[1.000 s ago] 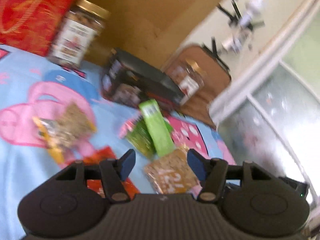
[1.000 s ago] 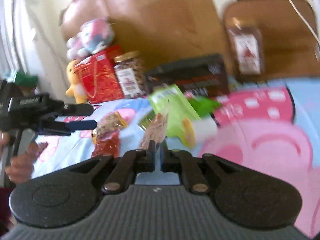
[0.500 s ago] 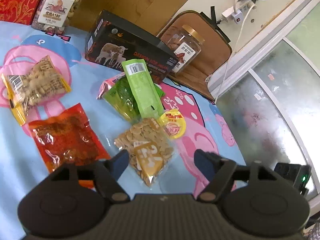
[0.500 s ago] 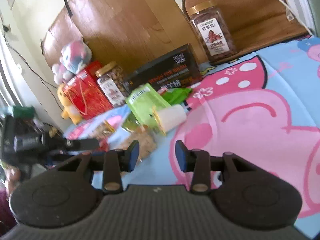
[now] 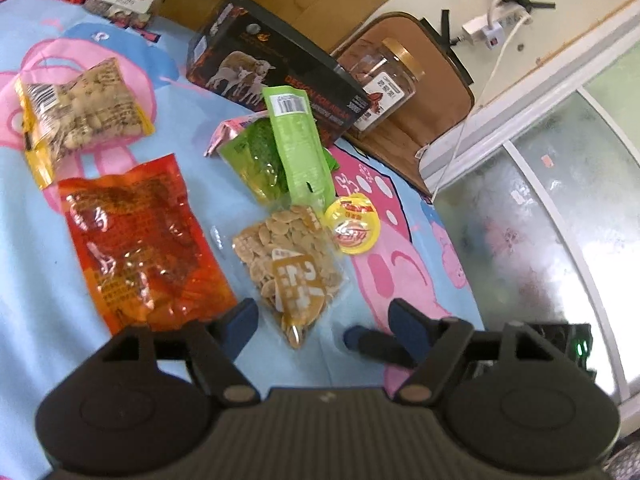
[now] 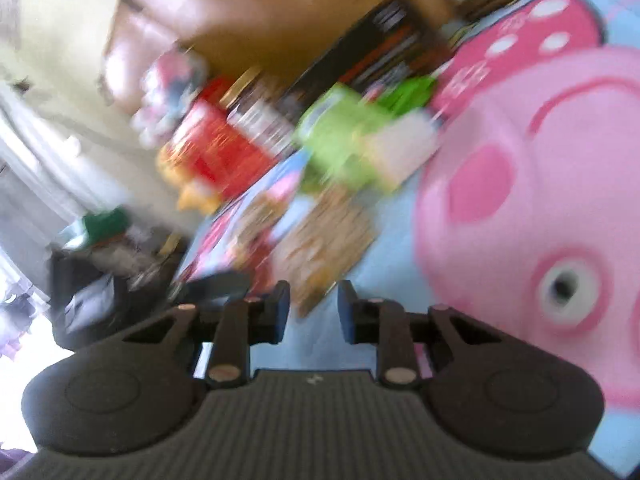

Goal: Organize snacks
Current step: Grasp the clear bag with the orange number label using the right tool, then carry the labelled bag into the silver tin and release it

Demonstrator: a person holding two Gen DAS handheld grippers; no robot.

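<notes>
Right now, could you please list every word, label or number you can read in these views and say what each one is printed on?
"DESIGN FOR": orange lettering on the black cardboard box with sheep pictures; the rest is blurred.
Long light-green pouch: barcode label, digits too small.
Orange-red plastic snack bag, yellow round jelly cup, clear bag of pale beans, gold-lidded jar: print unreadable.
Right wrist view: all blurred.

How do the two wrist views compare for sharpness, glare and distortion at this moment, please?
Left wrist view: mostly sharp, labels nearly readable; glare on the red snack bag; bright washout at the window; fisheye bending toward the edges. Right wrist view: heavy motion blur smears the snack pile; only the right gripper stays crisp; overexposed lower left.
</notes>
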